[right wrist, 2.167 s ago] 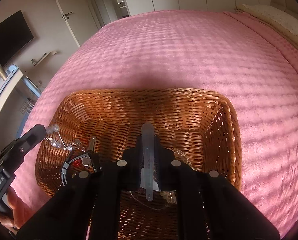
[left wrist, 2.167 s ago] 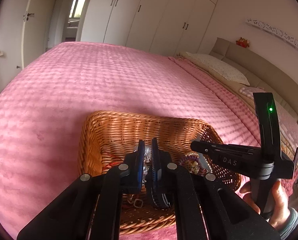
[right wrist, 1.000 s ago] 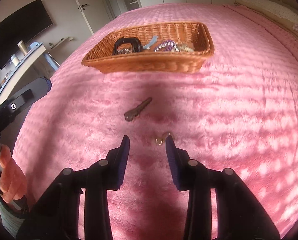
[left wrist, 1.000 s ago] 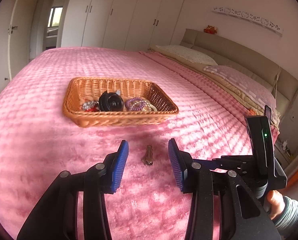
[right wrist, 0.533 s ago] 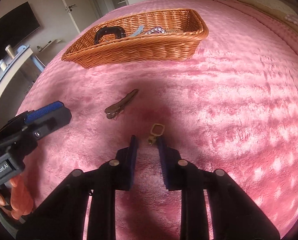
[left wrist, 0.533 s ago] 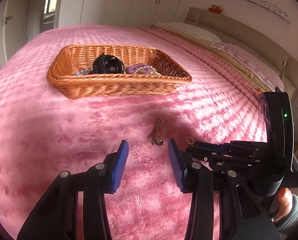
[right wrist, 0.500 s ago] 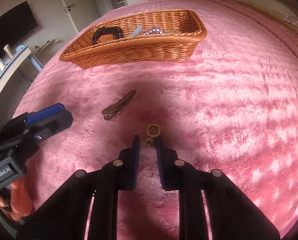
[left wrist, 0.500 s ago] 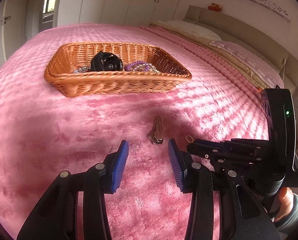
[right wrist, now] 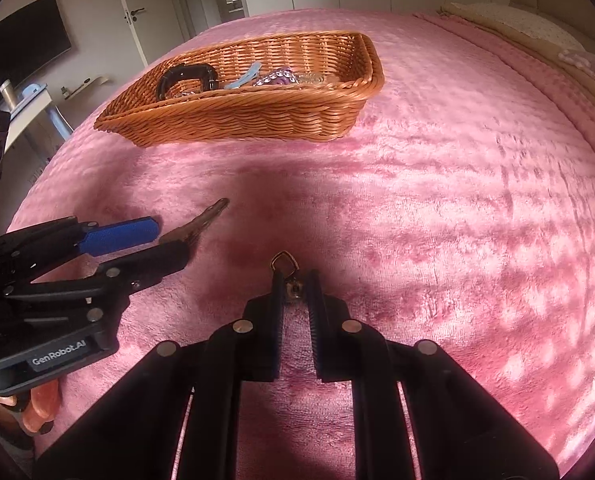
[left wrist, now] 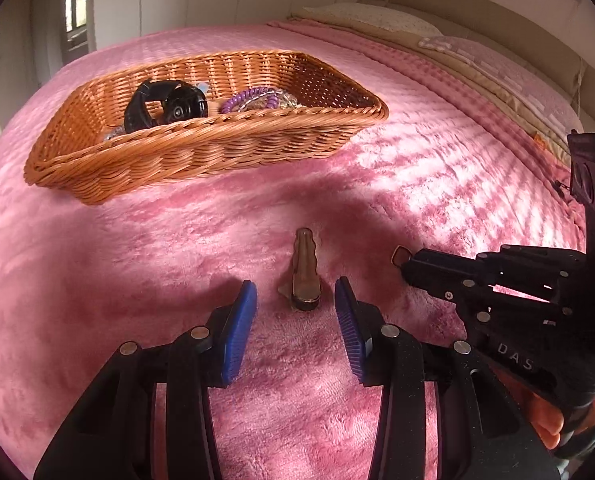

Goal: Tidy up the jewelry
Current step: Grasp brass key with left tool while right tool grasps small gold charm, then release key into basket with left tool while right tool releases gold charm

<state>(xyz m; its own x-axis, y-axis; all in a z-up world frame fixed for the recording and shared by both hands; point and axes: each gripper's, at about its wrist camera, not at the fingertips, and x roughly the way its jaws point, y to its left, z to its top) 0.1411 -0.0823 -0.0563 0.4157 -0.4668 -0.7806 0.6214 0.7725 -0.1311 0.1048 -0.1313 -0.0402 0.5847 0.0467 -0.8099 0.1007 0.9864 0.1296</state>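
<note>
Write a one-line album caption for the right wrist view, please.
Right gripper pinches a gold earring on the pink bedspread, a hair clip and basket beyond.

Pink bedspread (left wrist: 97,264), orange-brown basket (left wrist: 201,152)

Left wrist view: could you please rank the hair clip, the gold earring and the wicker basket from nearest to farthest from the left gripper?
1. Hair clip: on the pink bedspread, between the open tips of the left gripper.
2. Gold earring: to the right, pinched by the right gripper.
3. Wicker basket: farther up the bed, to the left.
</note>
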